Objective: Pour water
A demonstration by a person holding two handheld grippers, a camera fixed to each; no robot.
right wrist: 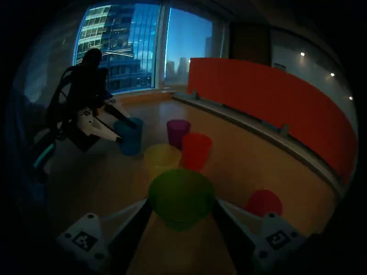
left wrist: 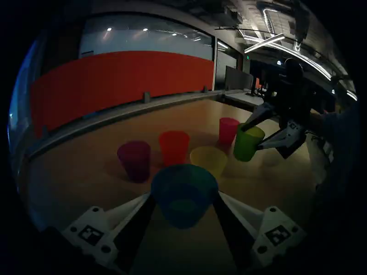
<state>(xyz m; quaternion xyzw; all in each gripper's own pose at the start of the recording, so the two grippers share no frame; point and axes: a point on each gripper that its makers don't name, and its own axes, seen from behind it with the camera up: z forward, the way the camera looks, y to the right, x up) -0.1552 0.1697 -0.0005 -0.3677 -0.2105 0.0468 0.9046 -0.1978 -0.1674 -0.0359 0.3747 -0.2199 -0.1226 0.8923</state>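
My left gripper point(left wrist: 183, 198) is shut on a blue cup point(left wrist: 184, 192), held upright close to the camera. Beyond it on the wooden table point(left wrist: 78, 183) stand a purple cup point(left wrist: 134, 159), an orange cup point(left wrist: 174, 146), a yellow cup point(left wrist: 208, 160) and a pink cup point(left wrist: 228, 130). To the right, my right gripper point(left wrist: 258, 135) holds a green cup point(left wrist: 247, 143) slightly tilted above the table. In the right gripper view the green cup point(right wrist: 181, 196) sits between my right gripper's point(right wrist: 181, 204) fingers, and the left gripper point(right wrist: 123, 130) holds the blue cup point(right wrist: 129, 136) at far left. I cannot see water in any cup.
The yellow cup point(right wrist: 161, 158), orange cup point(right wrist: 196, 150) and purple cup point(right wrist: 178, 132) cluster mid-table, and the pink cup point(right wrist: 263, 202) stands at the lower right. An orange partition point(left wrist: 124, 82) borders the table's far side. Large windows point(right wrist: 124, 46) are behind the person point(right wrist: 85, 87).
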